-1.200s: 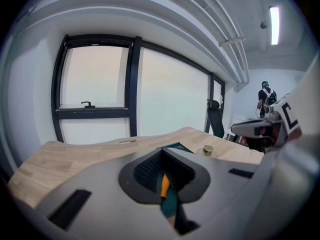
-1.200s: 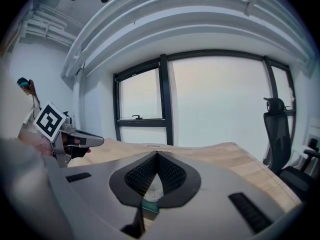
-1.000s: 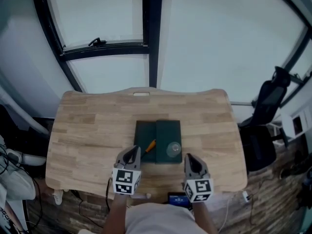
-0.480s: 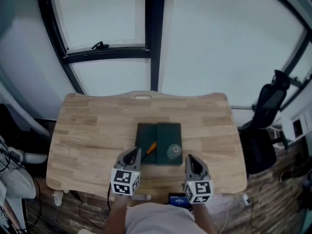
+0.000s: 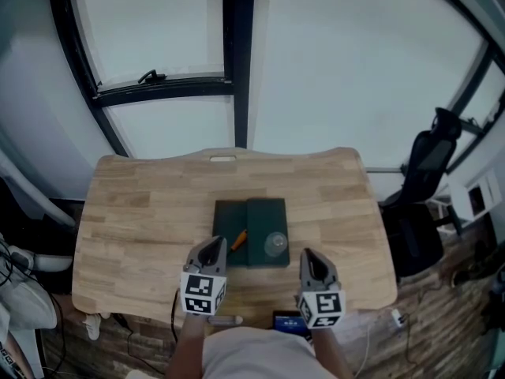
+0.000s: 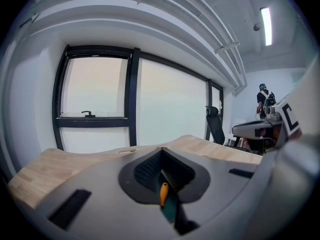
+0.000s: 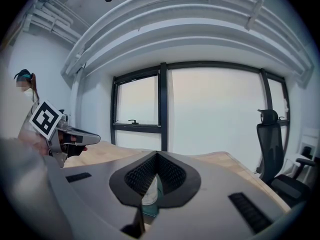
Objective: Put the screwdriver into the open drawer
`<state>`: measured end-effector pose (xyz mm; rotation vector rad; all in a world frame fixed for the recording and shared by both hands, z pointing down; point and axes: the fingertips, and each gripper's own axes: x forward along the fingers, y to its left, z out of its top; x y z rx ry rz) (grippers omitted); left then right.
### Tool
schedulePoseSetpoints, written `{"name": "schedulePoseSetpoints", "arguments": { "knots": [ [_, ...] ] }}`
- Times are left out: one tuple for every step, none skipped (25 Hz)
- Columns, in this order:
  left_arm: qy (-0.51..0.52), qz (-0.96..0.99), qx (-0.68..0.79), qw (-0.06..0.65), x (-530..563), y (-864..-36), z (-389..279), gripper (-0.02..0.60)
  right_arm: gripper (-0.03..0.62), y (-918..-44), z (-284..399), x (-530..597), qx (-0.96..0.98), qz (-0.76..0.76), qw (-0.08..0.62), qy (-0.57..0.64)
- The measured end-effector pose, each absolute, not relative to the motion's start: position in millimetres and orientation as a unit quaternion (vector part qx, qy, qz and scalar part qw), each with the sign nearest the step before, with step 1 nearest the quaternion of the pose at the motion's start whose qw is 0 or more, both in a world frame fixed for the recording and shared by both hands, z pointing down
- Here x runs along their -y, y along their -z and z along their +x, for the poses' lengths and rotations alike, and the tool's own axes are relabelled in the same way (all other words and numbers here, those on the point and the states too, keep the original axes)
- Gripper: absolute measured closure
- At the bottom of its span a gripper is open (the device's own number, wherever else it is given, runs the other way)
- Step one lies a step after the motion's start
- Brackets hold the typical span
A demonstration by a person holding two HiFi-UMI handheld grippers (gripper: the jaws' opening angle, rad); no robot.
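A dark green drawer box (image 5: 264,215) sits in the middle of the wooden table (image 5: 142,212). An orange-handled screwdriver (image 5: 239,238) lies slanted over the box's left half, and I cannot tell whether it rests in the drawer or on top. A clear jar (image 5: 275,243) stands on the right half. My left gripper (image 5: 215,248) hovers just in front of the screwdriver, shut and empty. My right gripper (image 5: 308,257) is also shut and empty, in front of and to the right of the jar. Past the closed left jaws I see the screwdriver (image 6: 163,194); past the right ones, the jar (image 7: 149,193).
A black office chair (image 5: 426,160) stands off the table's right side. A small dark device (image 5: 286,320) lies at the near table edge between my arms. Windows with black frames (image 5: 237,54) rise behind the table. Someone stands far off to the right (image 6: 263,96).
Neither gripper nor anything on the table has moved. Only the head view has shifted slightly.
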<state>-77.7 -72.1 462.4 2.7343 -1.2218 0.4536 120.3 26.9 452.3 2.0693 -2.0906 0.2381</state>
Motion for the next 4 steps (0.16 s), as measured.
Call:
{"name": "schedulePoseSetpoints", "arguments": {
  "knots": [
    [-0.150,0.901,0.402,0.057,71.6,-463.1,-77.0,0.581,0.597,-452.7,121.9,-28.0,0.704,0.699,0.095,-0.081],
    [-0.151,0.901,0.402,0.059,70.8,-464.1,-76.2,0.581,0.597,-453.3,123.4,-29.1,0.703,0.700,0.095,-0.082],
    [-0.152,0.901,0.401,0.060,69.9,-465.2,-75.3,0.581,0.597,-453.7,124.6,-30.1,0.703,0.700,0.094,-0.083],
    [-0.153,0.901,0.401,0.062,68.9,-466.4,-74.5,0.581,0.597,-454.0,125.8,-31.1,0.702,0.701,0.093,-0.083]
  ]
}}
